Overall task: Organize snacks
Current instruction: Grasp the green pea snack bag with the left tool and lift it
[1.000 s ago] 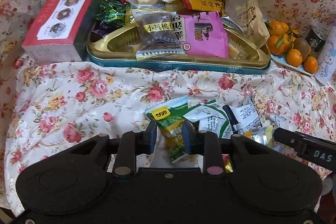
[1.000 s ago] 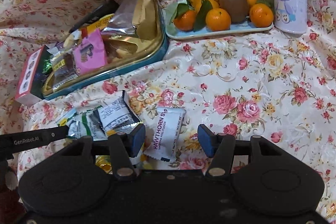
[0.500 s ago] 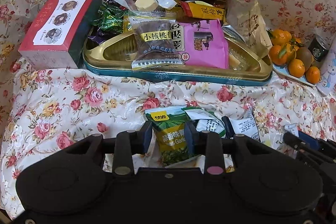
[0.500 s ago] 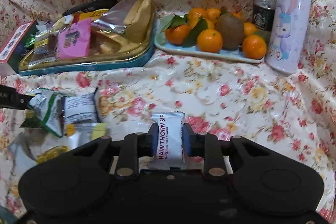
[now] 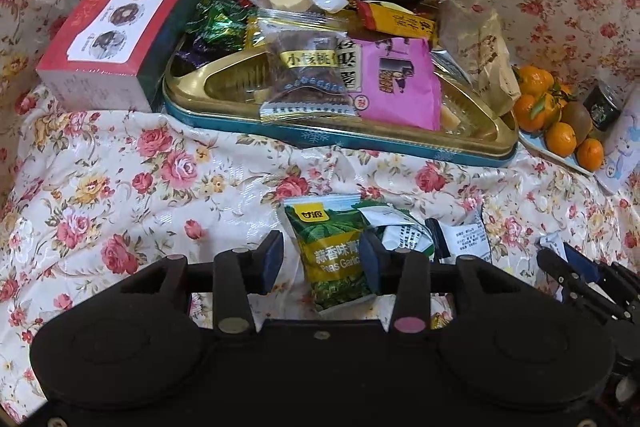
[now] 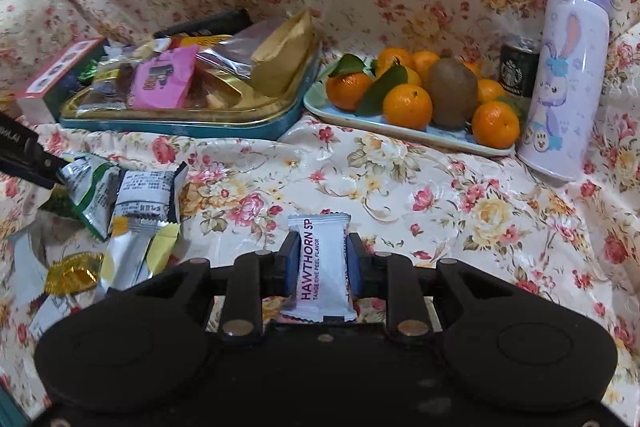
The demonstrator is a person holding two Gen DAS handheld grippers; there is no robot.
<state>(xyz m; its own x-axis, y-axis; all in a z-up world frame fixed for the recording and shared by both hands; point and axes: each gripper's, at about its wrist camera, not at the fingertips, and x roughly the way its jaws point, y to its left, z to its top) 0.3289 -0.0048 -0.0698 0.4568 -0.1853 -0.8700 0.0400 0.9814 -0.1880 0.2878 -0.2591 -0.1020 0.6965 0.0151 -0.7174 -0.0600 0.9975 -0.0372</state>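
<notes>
- Bare floral cloth (image 6: 420, 195) lies open between the loose packets (image 6: 132, 211) and the fruit plate (image 6: 400, 131).
- The gold tin (image 5: 336, 135) (heaped with snacks) blocks the back; bottle (image 6: 568, 75) walls the right.

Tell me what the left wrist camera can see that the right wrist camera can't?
Only the left wrist view shows the front of the green garlic peas packet lying between the open left hand-held gripper, whose jaws have just been opening and no longer press it.

Only the right wrist view shows the whole purple bunny bottle and the white hawthorn packet face-on, pinched in the shut right hand-held gripper.

Both show the gold snack tin, the pink packet, the red box, the oranges and the flowery cloth.
</notes>
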